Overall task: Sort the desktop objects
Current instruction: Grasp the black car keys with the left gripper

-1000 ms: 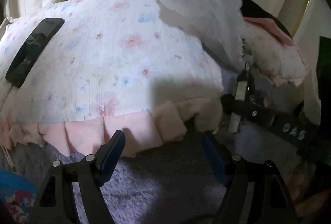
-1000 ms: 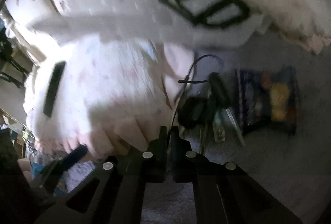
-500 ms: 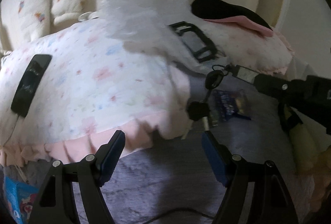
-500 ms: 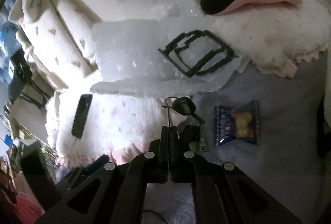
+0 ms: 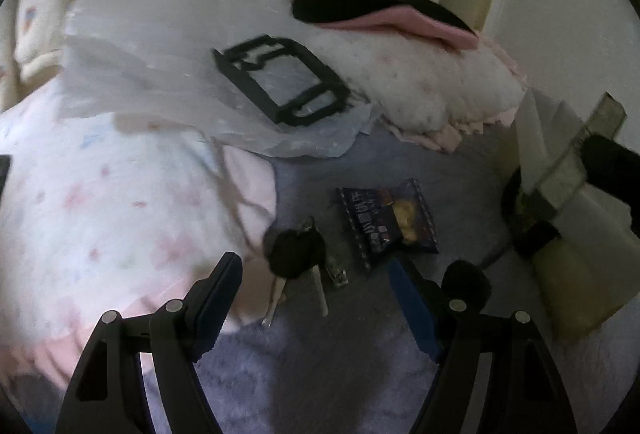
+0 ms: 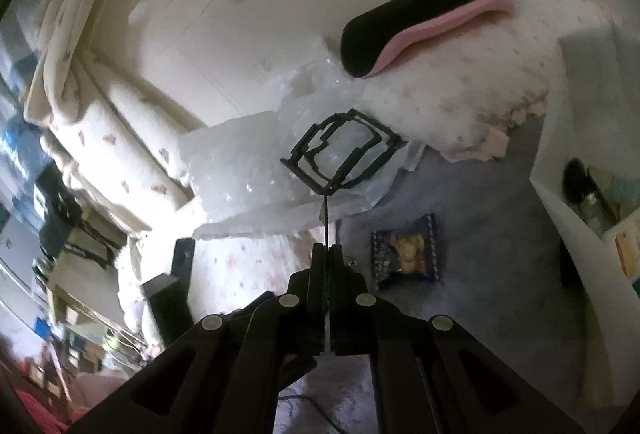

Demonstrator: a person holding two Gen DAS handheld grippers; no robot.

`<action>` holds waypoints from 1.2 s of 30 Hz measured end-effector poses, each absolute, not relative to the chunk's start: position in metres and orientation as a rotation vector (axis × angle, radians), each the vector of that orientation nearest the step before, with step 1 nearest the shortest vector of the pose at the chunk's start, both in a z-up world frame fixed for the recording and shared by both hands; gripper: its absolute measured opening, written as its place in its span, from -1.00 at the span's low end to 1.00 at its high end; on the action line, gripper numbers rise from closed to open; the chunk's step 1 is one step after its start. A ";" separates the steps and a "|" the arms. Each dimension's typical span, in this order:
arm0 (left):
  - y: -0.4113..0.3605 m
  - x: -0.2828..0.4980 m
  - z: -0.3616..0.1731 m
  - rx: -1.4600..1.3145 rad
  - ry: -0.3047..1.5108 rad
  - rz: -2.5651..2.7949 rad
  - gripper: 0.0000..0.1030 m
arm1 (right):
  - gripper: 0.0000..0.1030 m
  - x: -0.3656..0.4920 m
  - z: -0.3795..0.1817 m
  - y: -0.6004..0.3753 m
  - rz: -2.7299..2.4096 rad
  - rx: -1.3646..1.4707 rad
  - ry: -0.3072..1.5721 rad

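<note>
We read the bunch of metal keys with a round black fob (image 5: 296, 254) as the next thing to sort. It lies on the fluffy grey-lilac blanket (image 5: 320, 374), touching the edge of the white floral pillow with a pink frill (image 5: 100, 193). The dark blue foil snack packet (image 5: 388, 226) is flat just beside it. The black plastic rectangular frame (image 5: 246, 85) rests farther back on a crumpled clear plastic bag (image 5: 140, 73).

The left gripper (image 5: 316, 298) is pitched down over the keys. Its jaws are spread wide and hold nothing, and the fob sits just beyond the gap, so we judge it is lined up for a pick.

The right gripper (image 6: 327, 250) is angled down more shallowly, with its jaws fully closed. A thin dark strand (image 6: 326, 213) rises from the tips, and we cannot tell whether it is pinched.
</note>
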State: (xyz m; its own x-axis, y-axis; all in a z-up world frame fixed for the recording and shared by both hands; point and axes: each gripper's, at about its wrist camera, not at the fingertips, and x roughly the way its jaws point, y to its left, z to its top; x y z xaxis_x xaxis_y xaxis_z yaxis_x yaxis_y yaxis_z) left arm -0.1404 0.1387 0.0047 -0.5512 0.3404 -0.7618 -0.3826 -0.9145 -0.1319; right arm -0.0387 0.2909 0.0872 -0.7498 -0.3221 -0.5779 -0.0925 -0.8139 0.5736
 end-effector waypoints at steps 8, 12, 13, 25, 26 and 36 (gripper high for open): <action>0.159 -0.162 -0.029 -1.275 0.192 2.377 0.07 | -0.97 -0.047 0.044 0.307 -2.602 1.201 -1.003; 0.167 -0.169 -0.038 -1.276 0.231 2.370 0.04 | -0.97 -0.053 0.021 0.309 -2.561 1.332 -0.994; 0.169 -0.173 -0.041 -1.288 0.241 2.366 0.04 | -0.97 -0.055 0.014 0.310 -2.547 1.362 -0.996; 0.165 -0.178 -0.050 -1.282 0.215 2.313 -0.27 | -0.48 -0.053 -0.002 0.320 -2.579 1.629 -0.776; 0.165 -0.177 -0.050 -1.283 0.212 2.315 -0.34 | -0.34 -0.051 0.002 0.321 -2.607 1.623 -0.741; 0.163 -0.153 -0.039 -1.282 0.234 2.341 -0.54 | -0.05 -0.065 0.006 0.298 -2.656 1.537 -0.471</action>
